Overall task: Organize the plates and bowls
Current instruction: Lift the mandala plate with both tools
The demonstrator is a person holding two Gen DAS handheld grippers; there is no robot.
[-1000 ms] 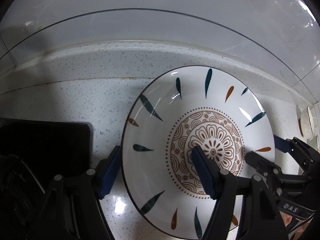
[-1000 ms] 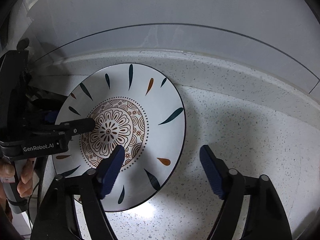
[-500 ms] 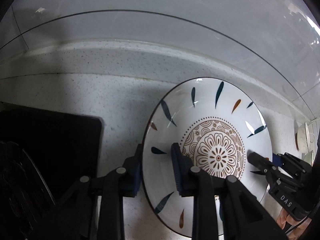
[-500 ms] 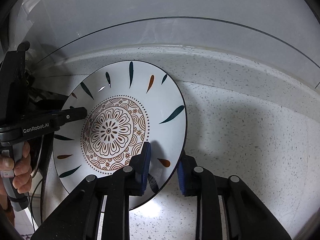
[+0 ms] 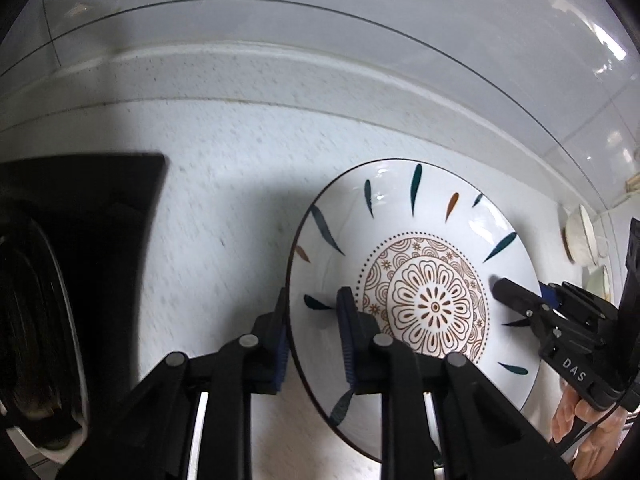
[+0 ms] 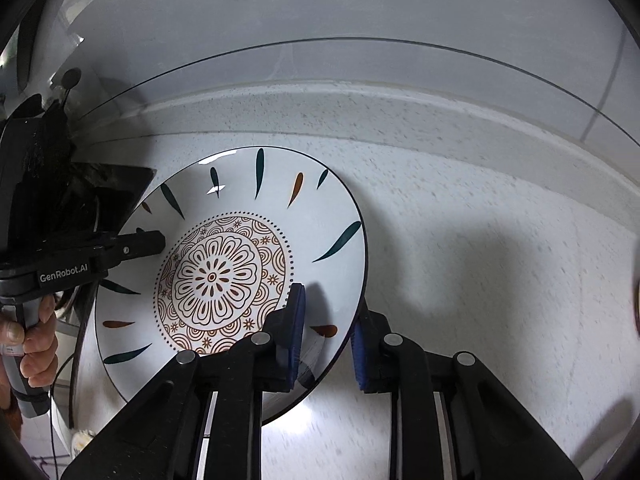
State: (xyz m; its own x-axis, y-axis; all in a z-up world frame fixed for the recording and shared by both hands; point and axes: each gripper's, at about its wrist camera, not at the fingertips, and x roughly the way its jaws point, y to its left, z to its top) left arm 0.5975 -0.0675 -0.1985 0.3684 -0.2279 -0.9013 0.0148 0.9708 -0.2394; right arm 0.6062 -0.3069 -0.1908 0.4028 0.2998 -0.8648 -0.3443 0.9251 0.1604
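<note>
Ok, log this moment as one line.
left gripper: shut on plate rim | right gripper: shut on opposite rim | surface: speckled counter

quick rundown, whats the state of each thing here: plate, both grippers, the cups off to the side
patterned plate: gripped at two opposite rim edges, looks raised off the speckled counter
left gripper: jaws shut on the plate's left rim
right gripper: jaws shut on the plate's right rim
cups: at the far right edge, apart from the plate, too small to tell more
</note>
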